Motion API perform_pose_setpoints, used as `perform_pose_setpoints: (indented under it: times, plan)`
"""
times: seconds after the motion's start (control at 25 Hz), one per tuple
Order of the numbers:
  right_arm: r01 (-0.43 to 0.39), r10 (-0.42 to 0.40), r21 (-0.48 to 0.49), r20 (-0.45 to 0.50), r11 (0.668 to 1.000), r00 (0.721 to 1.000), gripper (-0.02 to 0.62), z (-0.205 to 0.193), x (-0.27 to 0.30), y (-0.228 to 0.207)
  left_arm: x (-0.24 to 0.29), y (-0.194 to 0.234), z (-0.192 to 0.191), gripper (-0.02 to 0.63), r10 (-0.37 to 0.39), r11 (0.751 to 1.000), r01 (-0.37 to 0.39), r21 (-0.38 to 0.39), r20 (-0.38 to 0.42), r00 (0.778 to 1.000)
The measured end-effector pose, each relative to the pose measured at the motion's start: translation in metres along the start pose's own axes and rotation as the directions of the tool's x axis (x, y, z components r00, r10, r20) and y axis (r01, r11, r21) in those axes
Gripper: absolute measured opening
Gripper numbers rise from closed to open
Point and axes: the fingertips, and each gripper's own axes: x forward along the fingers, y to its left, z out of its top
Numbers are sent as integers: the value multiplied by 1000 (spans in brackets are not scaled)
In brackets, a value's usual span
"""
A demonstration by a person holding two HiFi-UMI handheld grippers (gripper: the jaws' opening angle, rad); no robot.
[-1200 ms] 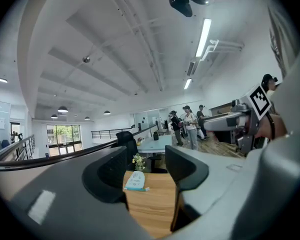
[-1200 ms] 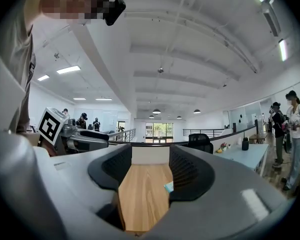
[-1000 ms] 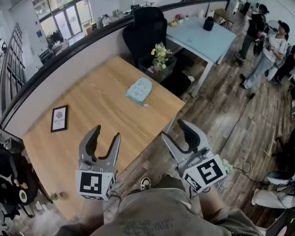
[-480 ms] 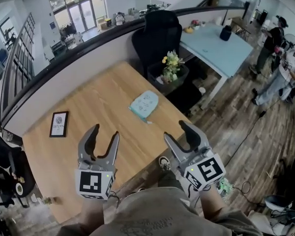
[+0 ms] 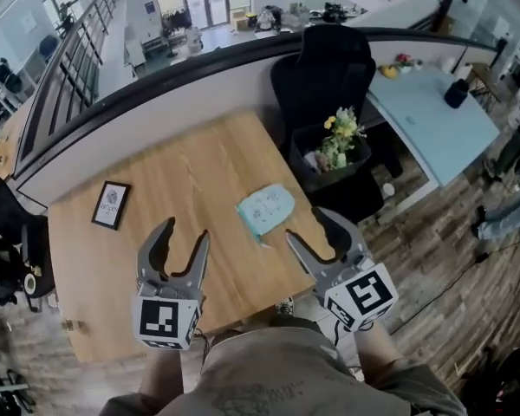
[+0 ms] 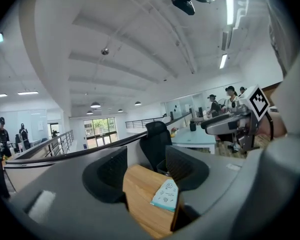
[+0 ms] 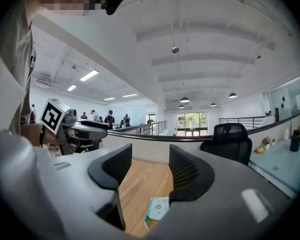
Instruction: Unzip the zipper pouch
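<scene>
Pouch (image 5: pixel 265 208) lies flat just ahead of the right gripper (image 5: pixel 310 232), long axis slanting away rightward. Left gripper (image 5: pixel 185 239) sits farther off; both claws spread, empty.

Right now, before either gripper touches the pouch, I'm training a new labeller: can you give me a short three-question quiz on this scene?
1. Fill the gap: the zipper pouch lies flat on the wooden ___.
2. True or false: the left gripper is shut on the pouch.
3. Multiple choice: what else lies on that surface? A) a framed picture B) a mug C) a laptop

Key
1. table
2. False: its jaws stand apart with nothing held, and so do those of the right gripper.
3. A
</scene>
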Motion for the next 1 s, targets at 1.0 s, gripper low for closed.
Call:
perform_pose_setpoints:
  times: [1.0]
  plan:
    - [-318,308,-23,-195,948,931,218,-59,126,-42,58,17,-61,229,83,996,-87,-19,-176,981]
